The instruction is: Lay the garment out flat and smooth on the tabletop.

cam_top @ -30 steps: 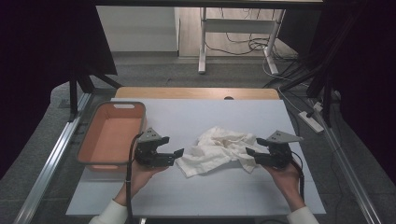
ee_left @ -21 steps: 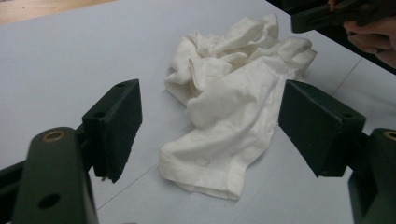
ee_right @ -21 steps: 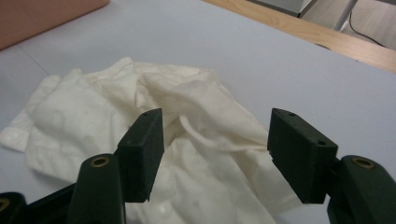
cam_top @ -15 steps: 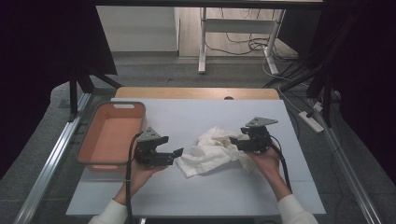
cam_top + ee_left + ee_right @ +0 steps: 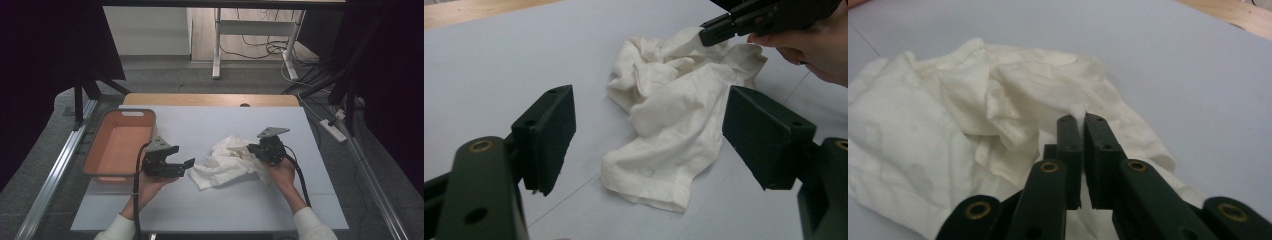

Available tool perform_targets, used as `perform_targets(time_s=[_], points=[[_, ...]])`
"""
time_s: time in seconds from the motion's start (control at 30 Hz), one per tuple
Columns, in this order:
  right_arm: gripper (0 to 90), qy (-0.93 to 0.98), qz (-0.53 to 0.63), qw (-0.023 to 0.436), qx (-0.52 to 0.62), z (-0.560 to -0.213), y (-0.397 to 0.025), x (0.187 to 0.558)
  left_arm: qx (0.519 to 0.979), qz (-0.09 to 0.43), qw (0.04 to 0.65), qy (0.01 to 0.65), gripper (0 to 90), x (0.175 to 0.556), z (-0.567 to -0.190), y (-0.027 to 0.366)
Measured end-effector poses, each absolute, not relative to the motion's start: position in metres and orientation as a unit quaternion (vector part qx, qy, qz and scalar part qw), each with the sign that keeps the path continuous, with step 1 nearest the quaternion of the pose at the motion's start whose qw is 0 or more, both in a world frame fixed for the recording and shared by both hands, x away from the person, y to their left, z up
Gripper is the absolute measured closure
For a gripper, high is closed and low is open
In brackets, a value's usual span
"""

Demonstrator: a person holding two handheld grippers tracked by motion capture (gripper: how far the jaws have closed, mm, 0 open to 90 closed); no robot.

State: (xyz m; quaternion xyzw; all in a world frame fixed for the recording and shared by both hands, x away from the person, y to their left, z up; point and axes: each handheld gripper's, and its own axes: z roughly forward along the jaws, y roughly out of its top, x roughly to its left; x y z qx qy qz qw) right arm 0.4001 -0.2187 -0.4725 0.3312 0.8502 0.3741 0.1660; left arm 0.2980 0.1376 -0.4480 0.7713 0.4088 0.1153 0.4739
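White table takes up most of the high view, with a wooden strip at the far edge. An orange tub sits at the left side, nothing in it, probably where the cloth ends up, though that's a guess. The crumpled white cloth lies mid-table between the two hands, well apart from the tub, bunched and folded over itself with a hemmed edge toward the near side. The right gripper sits at the cloth's right end, jaws clenched on a raised fold; the right gripper view shows a pinch of fabric caught at the tips, likely so that end can be lifted or pulled out flat. The left gripper rests just beside the cloth's left edge, not touching, jaws spread wide; in the left gripper view the cloth's near corner lies between and beyond them, so it looks lined up to take that corner once the other end is held.
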Motion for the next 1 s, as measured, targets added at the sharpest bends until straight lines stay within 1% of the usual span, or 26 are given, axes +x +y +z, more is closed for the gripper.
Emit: perform_targets(time_s=[0.07,0.17,0.33,0.43,0.53,0.67,0.8,0.83,0.9,0.97,1.0], points=[[87.7,0.848,0.384,0.164,0.326,-0.468,-0.218,0.397,0.770,0.116,0.475,0.410,22.3,0.298,-0.448,0.139],[88.0,0.845,0.402,0.173,0.307,-0.456,-0.212,0.389,0.769,0.117,0.475,0.411,22.2,0.299,-0.447,0.140],[88.1,0.837,0.444,0.156,0.279,-0.437,-0.199,0.374,0.767,0.119,0.477,0.413,22.2,0.298,-0.446,0.142],[88.1,0.837,0.461,0.137,0.261,-0.432,-0.188,0.365,0.766,0.121,0.478,0.413,22.3,0.299,-0.445,0.143],[88.1,0.842,0.467,0.120,0.242,-0.432,-0.174,0.357,0.765,0.122,0.478,0.414,22.2,0.298,-0.445,0.144],[88.1,0.856,0.459,0.097,0.218,-0.441,-0.155,0.350,0.763,0.124,0.480,0.414,22.2,0.298,-0.444,0.145],[86.5,0.863,0.448,0.091,0.212,-0.449,-0.149,0.350,0.765,0.123,0.477,0.415,22.2,0.299,-0.445,0.145],[82.8,0.862,0.451,0.092,0.213,-0.449,-0.149,0.350,0.765,0.122,0.476,0.415,22.2,0.299,-0.446,0.145],[67.6,0.853,0.465,0.095,0.216,-0.445,-0.153,0.349,0.766,0.121,0.476,0.415,22.1,0.299,-0.446,0.144],[53.8,0.841,0.479,0.114,0.222,-0.438,-0.159,0.348,0.767,0.119,0.476,0.414,22.0,0.299,-0.446,0.143],[49.2,0.833,0.486,0.134,0.227,-0.432,-0.163,0.346,0.767,0.119,0.476,0.414,22.0,0.299,-0.446,0.143]])
